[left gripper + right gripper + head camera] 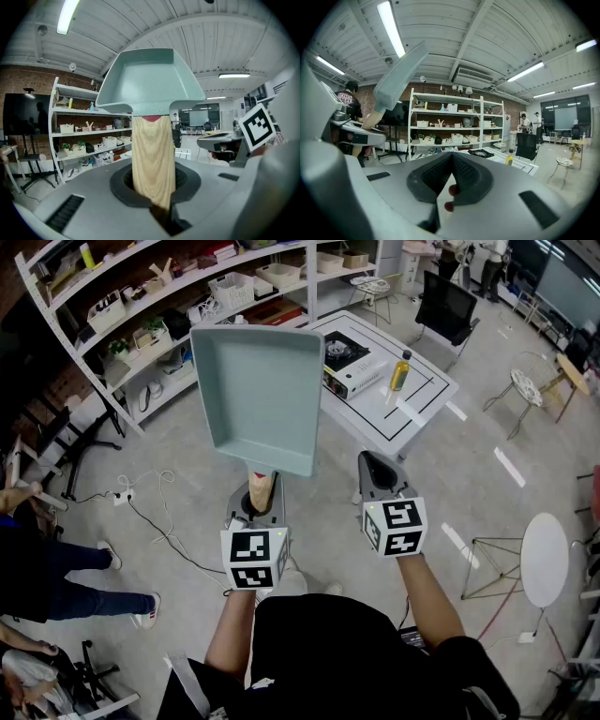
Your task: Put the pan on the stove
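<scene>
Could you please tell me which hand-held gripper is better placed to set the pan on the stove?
Left. The left hand-held gripper clamps the pan by its wooden handle, raised toward the stove on the white table ahead. The right hand-held gripper is shut and empty.

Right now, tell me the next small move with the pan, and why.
Probably carry the pan forward and to the right, toward the stove. The left gripper is shut on its wooden handle and holds it in the air, short of the table where the stove sits.
</scene>
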